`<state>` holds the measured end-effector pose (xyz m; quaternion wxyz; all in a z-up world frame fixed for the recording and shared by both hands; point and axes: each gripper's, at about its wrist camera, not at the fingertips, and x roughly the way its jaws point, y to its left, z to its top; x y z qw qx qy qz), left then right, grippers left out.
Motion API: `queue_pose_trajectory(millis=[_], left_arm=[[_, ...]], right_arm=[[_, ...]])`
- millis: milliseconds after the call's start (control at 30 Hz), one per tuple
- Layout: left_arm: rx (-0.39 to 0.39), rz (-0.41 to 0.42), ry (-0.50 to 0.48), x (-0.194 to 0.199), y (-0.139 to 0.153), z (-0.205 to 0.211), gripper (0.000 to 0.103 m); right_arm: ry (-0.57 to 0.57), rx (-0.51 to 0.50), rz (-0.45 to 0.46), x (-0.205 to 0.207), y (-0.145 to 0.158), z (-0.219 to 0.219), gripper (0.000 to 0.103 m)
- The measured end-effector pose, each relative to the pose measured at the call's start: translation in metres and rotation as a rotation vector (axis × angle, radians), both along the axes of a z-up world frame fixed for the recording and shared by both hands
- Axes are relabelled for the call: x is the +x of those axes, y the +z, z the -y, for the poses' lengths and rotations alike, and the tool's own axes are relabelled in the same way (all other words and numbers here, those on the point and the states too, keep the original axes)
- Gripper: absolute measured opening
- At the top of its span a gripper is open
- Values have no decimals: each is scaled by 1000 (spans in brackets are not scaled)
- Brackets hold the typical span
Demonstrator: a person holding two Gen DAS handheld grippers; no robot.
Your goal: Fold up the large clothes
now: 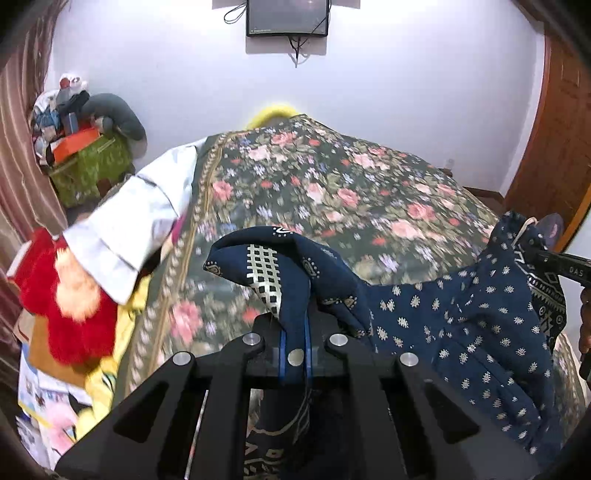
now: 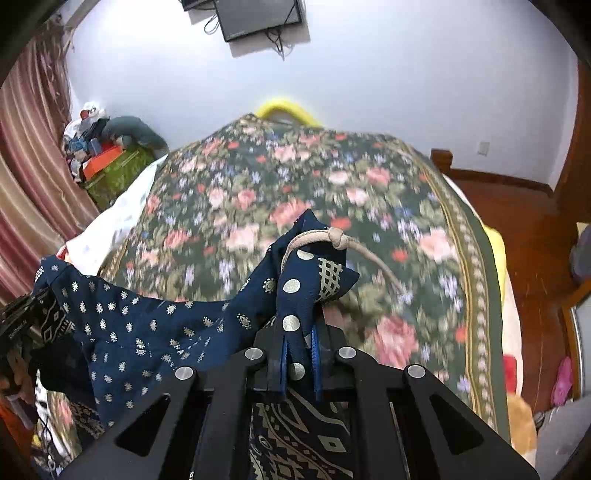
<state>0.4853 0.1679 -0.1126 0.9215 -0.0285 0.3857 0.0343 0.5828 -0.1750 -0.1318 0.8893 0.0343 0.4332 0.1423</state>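
Observation:
A navy garment point(image 1: 461, 325) with small cream motifs and a patterned border hangs stretched between both grippers above the bed. My left gripper point(image 1: 294, 343) is shut on one bunched corner of it, the cloth pinched between the blue pads. My right gripper point(image 2: 300, 354) is shut on the other corner, where a beige knotted drawstring point(image 2: 332, 236) sticks out. In the left wrist view the right gripper point(image 1: 554, 264) shows at the far right edge. In the right wrist view the left gripper point(image 2: 22, 317) shows at the far left. The navy garment point(image 2: 147, 325) sags between them.
A floral bedspread point(image 1: 332, 192) covers the bed below. A white cloth point(image 1: 136, 218), a red plush toy point(image 1: 66, 306) and a green bag point(image 1: 88, 166) heaped with things lie at the left. A wall screen point(image 1: 287, 16) hangs ahead. Wooden floor point(image 2: 517, 206) and door lie right.

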Motion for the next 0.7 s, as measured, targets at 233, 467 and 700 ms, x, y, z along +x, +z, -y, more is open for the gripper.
queue_pose_trajectory(millis=[233,467,700], left_arm=[[-39,-143,111,65,-58,-57,6],[-66,-262,139,89,-133,-86,11],[-2,-282,181,83,-139,-89,32]], right_arm=[[-63,-37,-46,51,-42,-10,8],[-35,-79,-74,65,-87,0,11],[-61,-357,31,51,-90,3,88]])
